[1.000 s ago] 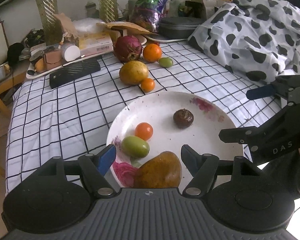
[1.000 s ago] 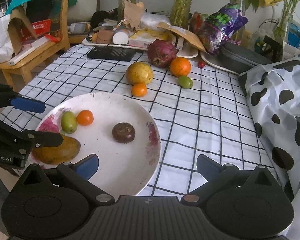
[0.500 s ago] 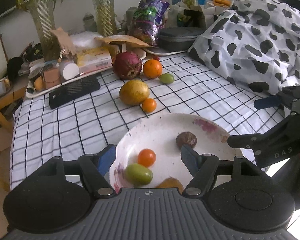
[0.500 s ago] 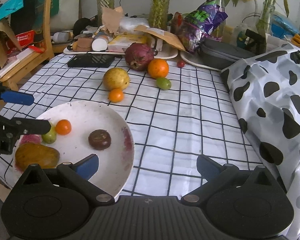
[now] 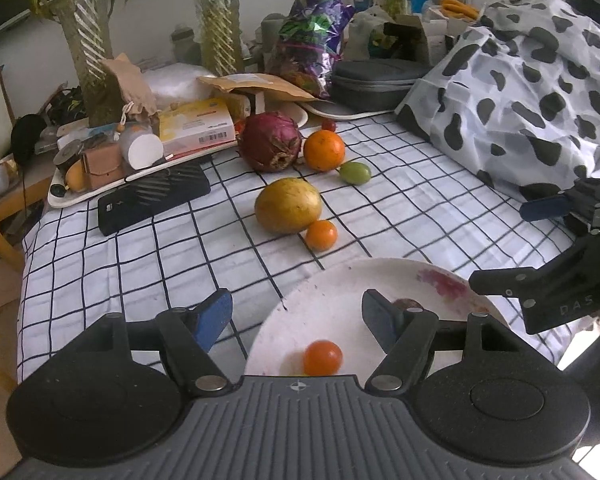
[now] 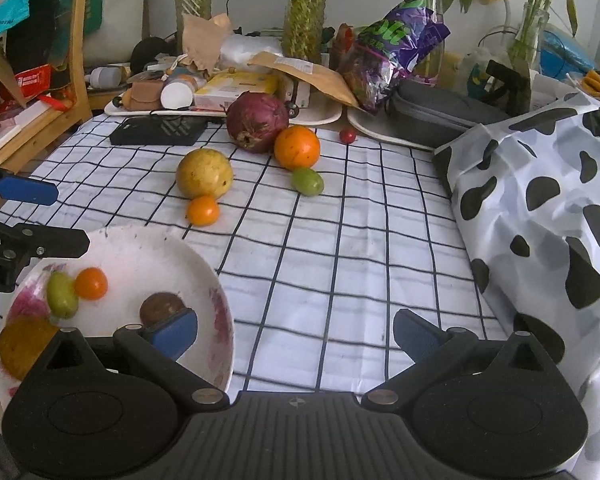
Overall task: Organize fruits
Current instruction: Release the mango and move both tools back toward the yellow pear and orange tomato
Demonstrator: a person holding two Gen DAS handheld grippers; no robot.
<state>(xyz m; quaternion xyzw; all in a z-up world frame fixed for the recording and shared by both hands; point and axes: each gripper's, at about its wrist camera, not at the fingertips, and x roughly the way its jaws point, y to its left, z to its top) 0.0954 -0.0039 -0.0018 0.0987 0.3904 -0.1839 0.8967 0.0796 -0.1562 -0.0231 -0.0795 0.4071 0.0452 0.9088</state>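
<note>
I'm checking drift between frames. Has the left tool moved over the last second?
Yes. The left tool has pulled back: the plate has slid toward the bottom edge of its view, the mango now hidden.

Plate point(image 6: 220, 280): white, pink flower print, near edge of the checked cloth.
On plate: small orange fruit point(image 6: 91, 283) touching a green oval one point(image 6: 62, 295); dark brown round fruit point(image 6: 160, 307); a yellow-brown one point(image 6: 24, 346), perhaps a mango, partly hidden.
On cloth: purple-red round fruit point(image 6: 257, 121), large orange point(image 6: 297, 147), green oval fruit point(image 6: 307, 181), yellow fruit point(image 6: 204, 173), small orange point(image 6: 203, 210) beside it, tiny red fruit point(image 6: 347, 135).
</note>
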